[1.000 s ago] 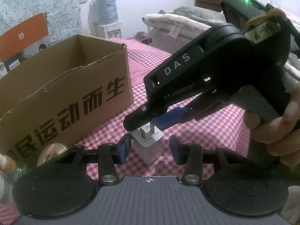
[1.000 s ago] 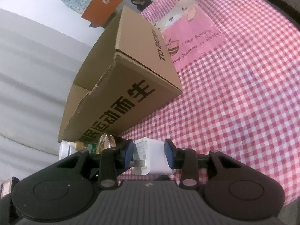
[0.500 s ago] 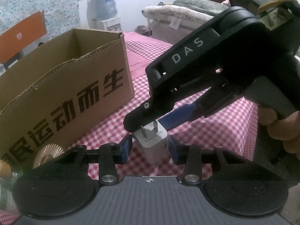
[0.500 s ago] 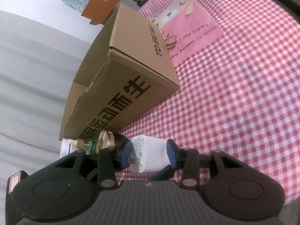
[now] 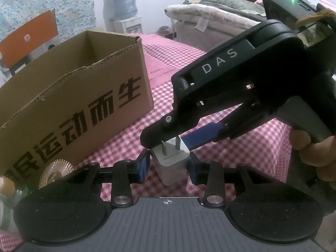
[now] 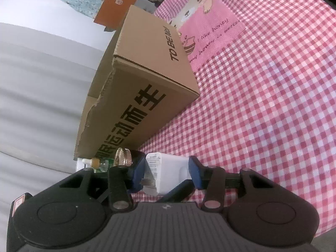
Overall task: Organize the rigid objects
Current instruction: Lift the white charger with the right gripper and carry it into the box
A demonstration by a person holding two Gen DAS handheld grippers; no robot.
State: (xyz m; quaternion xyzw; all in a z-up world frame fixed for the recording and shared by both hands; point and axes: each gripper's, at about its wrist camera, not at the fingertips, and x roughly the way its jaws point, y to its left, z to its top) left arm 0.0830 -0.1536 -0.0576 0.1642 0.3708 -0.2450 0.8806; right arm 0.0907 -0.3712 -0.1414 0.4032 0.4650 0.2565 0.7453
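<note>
A white charger plug (image 5: 171, 161) with two metal prongs hangs between both grippers, just above the red checked cloth. My left gripper (image 5: 168, 167) is closing on it, and its blue pads (image 5: 143, 166) touch both sides of the plug. In the left wrist view the right gripper reaches in from the right, its black finger over the prongs. In the right wrist view the charger plug (image 6: 168, 172) sits tilted between the pads of the right gripper (image 6: 167, 174), whose jaws are opening. The open cardboard box (image 5: 79, 96) stands to the left.
A gold ridged disc (image 5: 55, 170) and a small bottle (image 6: 98, 162) lie against the front of the cardboard box (image 6: 147, 79). A pink printed patch (image 6: 212, 33) lies on the cloth beyond the box. A hand (image 5: 310, 147) holds the right gripper's handle.
The left jaws have drawn in onto the plug's sides. The right jaws have spread a little around it. Both hands have stayed about where they were.
</note>
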